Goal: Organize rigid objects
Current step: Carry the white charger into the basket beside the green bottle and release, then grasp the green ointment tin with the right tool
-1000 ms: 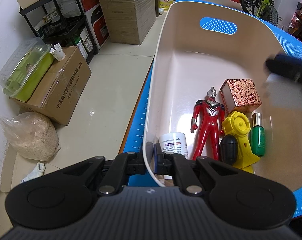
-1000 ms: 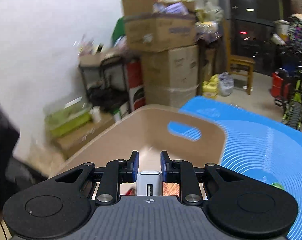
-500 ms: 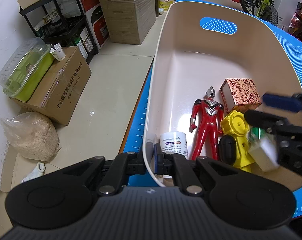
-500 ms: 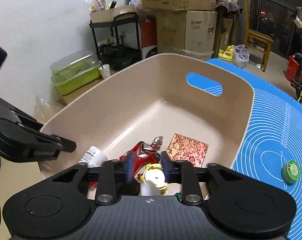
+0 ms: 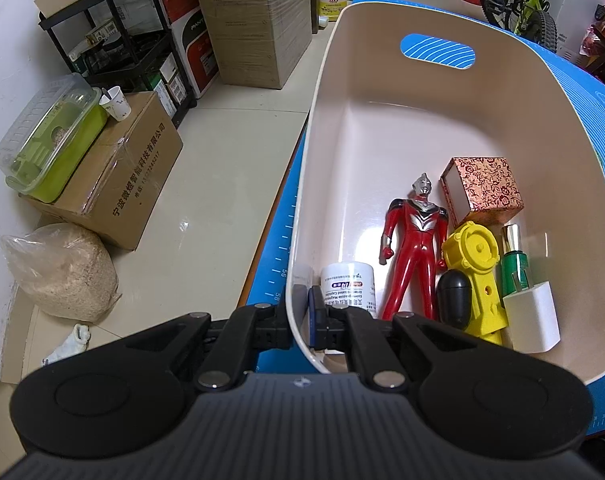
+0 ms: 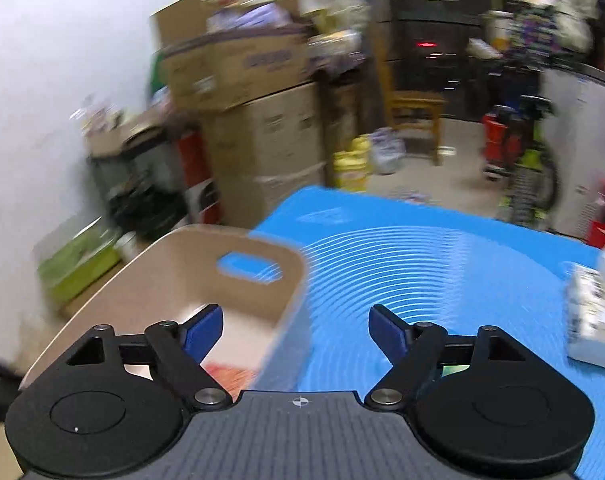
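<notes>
Left gripper [image 5: 302,316]: angled steeply down, jaws clamped on near rim of beige bin [image 5: 382,112], one finger outside the wall, one inside.

Right gripper [image 6: 295,330]: pointing down at a shallower slant over blue mat [image 6: 442,264] on counter, beside the bin's far corner; jaws opening, wide apart, nothing between them; view blurred.

Bin contents, near end: white charger block [image 5: 533,317], green bottle [image 5: 513,264], yellow toy [image 5: 476,264], black oval piece [image 5: 454,292], red figure [image 5: 414,236], white jar [image 5: 348,284], patterned box [image 5: 482,190].
</notes>
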Available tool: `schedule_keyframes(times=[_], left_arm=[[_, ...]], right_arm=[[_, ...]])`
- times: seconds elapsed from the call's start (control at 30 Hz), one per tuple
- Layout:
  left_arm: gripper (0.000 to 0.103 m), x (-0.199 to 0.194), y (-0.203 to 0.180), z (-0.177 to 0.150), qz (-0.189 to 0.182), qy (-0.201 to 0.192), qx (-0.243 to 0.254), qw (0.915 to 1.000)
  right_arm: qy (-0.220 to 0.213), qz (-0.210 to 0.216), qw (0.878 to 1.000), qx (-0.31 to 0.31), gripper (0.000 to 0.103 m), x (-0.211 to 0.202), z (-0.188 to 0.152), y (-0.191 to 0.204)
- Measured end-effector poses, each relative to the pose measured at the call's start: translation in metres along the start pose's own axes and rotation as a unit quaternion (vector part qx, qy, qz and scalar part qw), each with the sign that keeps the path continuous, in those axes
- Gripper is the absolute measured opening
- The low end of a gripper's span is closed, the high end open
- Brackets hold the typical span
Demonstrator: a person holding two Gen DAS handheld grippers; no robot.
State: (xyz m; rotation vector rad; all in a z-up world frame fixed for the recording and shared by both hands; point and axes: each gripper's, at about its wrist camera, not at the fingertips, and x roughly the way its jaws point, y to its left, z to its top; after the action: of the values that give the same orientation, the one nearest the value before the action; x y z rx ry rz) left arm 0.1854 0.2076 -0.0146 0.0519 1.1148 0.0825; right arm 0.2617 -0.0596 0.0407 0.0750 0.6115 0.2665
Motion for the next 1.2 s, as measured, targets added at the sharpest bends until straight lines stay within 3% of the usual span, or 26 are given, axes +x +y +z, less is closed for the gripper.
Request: schedule_keyframes(times=[0.17,0.4,0.6,0.83,1.07,1.13,1.2], left_arm=[[0.009,0.001,0.000,0.000,0.000,0.000,0.000,1.0000],[0.009,0.002,0.000,-0.001,-0.001,0.000,0.000,1.0000],[0.009,0.001,-0.001,-0.001,-0.001,0.000,0.002,1.0000],[0.009,0.002,-0.002,0.000,-0.001,-0.001,0.004,1.0000],[0.009,0.003,-0.002,0.000,0.001,-0.001,0.006,1.0000],[0.009,0.002,-0.003,-0.001,0.002,-0.001,0.005,1.0000],[0.009,0.002,-0.003,-0.001,0.002,-0.001,0.003,1.0000]], right_arm=[[-0.008,-0.060,0.997,0.037,0.085,0.022,-0.011,-0.050],[0.028,-0.111,0.992,0.057,0.089,0.060,-0.044,-0.102],[0.047,-0.127,0.988,0.074,0.089,0.085,-0.068,-0.117],[0.077,-0.135,0.987,0.039,0.088,0.106,-0.086,-0.112],[0.061,-0.129,0.989,0.048,0.069,0.111,-0.087,-0.113],[0.060,-0.138,0.988,0.035,0.053,0.111,-0.086,-0.113],[0.063,-0.133,0.988,0.039,0.053,0.110,-0.086,-0.115]])
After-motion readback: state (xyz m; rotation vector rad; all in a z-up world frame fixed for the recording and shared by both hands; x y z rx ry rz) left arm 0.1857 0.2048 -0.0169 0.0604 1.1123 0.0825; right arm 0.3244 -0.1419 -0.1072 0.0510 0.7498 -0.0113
